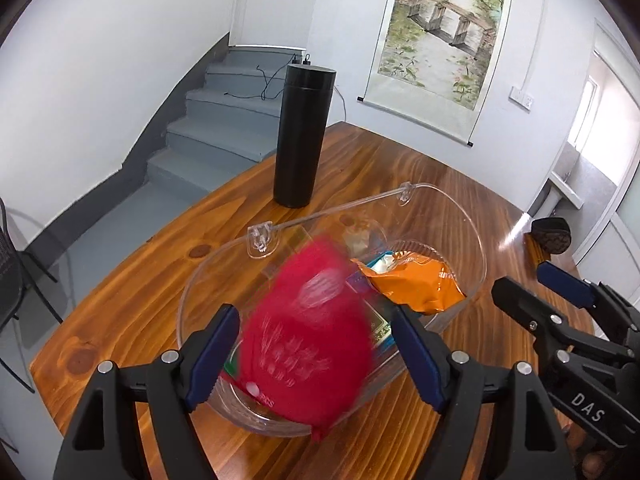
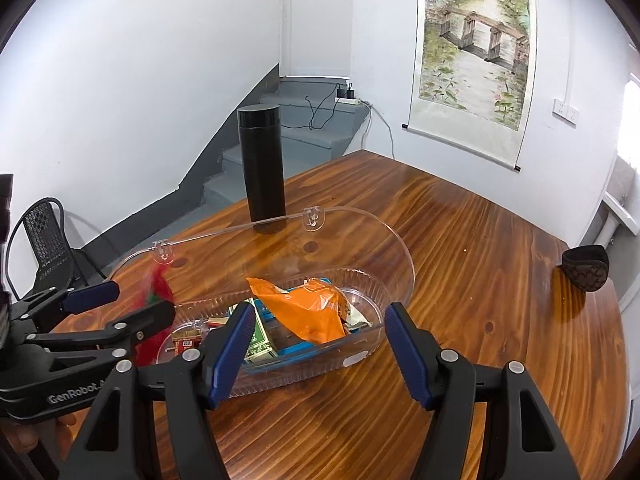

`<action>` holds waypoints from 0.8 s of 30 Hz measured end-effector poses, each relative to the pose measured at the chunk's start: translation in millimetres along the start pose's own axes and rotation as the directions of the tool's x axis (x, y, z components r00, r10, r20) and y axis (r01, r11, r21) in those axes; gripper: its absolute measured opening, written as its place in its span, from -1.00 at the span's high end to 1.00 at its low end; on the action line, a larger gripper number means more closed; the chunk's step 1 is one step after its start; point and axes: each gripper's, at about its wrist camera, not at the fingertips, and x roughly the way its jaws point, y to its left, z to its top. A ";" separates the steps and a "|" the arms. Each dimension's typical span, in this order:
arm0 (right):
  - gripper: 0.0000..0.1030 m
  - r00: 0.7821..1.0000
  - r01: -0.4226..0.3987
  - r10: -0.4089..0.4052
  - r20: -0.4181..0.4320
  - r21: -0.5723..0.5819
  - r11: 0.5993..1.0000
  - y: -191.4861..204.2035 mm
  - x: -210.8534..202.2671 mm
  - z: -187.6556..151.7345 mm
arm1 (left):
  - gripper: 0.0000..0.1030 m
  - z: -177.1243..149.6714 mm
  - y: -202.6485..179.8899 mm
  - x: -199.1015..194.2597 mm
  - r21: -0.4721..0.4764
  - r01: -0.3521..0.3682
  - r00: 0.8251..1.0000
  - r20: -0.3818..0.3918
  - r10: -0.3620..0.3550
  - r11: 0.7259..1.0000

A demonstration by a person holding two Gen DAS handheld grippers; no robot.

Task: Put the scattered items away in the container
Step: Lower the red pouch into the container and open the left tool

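Hanging blurred between the spread, non-touching fingers of the left gripper [image 1: 314, 354], a red packet [image 1: 308, 332] is sitting over the near end of the clear container [image 1: 476, 240] holding an orange bag [image 2: 308, 312], while the right gripper [image 2: 320, 354] is gaping empty beside it.

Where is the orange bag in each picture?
Left wrist view: the orange bag lies in the clear container, right of centre.
Right wrist view: the bag lies mid-picture, in the container.
Shared landmark: the black flask standing behind the container.
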 end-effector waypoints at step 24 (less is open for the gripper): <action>-0.36 1.000 0.011 -0.011 0.005 0.028 1.000 -5.2 -2.6 -14.6 | -0.56 -2.5 -8.3 -29.6 0.024 -0.247 0.967 0.071 0.245 0.969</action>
